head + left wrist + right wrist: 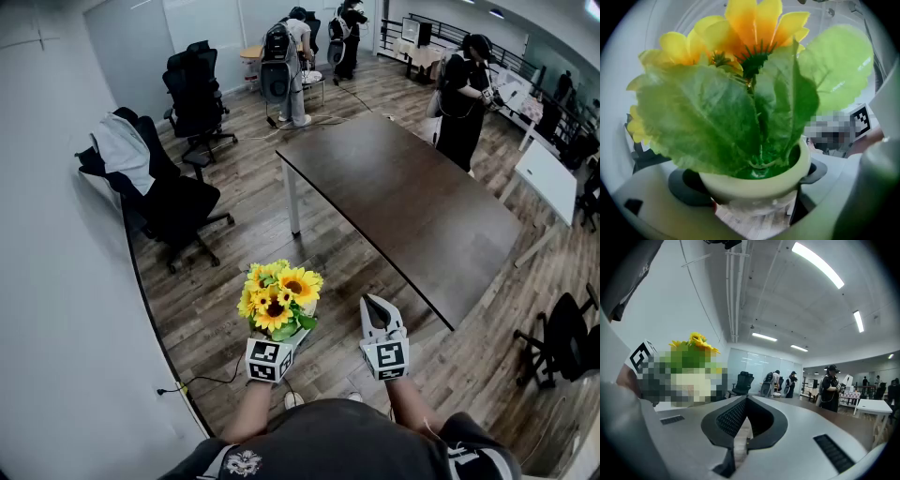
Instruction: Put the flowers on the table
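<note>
Head view: carrying step, the left tool [285, 336] holds the flowers [278, 295] over the floor, well short of the tabletop [403, 197], so a walk forward likely comes next; left gripper view: jaws wide, clamped on the pot [759, 183] that contains the flowers; right gripper view: right tool [746, 401] closed, empty.

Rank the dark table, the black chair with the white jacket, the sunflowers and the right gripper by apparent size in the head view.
1. dark table
2. black chair with the white jacket
3. sunflowers
4. right gripper, only slightly smaller than the sunflowers; both are nearest the camera, so they look enlarged.
</note>
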A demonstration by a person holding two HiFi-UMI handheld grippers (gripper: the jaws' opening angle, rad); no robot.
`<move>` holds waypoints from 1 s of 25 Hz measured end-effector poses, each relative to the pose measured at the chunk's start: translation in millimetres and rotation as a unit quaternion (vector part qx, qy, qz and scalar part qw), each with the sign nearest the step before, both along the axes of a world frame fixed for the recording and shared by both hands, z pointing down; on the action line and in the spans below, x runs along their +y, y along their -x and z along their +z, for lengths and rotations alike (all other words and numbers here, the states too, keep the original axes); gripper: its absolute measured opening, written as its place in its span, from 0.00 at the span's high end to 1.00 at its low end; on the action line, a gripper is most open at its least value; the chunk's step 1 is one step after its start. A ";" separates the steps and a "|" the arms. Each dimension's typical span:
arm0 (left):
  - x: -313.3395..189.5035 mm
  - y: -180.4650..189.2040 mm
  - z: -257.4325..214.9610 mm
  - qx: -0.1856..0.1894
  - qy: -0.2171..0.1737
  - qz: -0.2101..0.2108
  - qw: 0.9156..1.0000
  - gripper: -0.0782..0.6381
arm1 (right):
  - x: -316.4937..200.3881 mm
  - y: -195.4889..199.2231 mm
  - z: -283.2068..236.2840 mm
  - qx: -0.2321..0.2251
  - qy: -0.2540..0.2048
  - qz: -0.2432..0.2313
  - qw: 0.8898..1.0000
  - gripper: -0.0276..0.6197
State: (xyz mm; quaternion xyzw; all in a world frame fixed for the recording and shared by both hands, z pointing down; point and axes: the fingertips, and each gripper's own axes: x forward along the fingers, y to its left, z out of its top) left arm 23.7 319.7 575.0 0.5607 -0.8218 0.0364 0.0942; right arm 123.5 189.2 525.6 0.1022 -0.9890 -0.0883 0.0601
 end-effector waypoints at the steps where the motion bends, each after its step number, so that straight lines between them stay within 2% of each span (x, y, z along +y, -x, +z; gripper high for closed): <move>1: -1.2 -1.6 -0.9 -0.002 0.000 0.001 1.000 0.13 | -0.7 -1.2 -0.5 -0.001 0.001 0.001 1.000 0.92; 11: -10.0 -21.5 -2.7 -0.008 0.009 -0.005 1.000 0.13 | -9.3 -27.9 4.6 0.001 0.005 0.004 1.000 0.92; 14: -15.3 -29.8 -4.9 -0.011 0.009 -0.012 1.000 0.13 | -17.9 -39.7 -0.2 -0.013 0.009 0.007 1.000 0.92; 21: -36.0 -59.4 -13.8 -0.009 -0.007 -0.036 0.999 0.13 | -48.0 -79.5 1.2 -0.021 0.015 0.005 1.000 0.92; 25: -40.7 -72.6 -14.9 0.006 -0.012 -0.045 0.999 0.13 | -55.8 -94.3 8.3 -0.014 0.022 0.004 1.000 0.92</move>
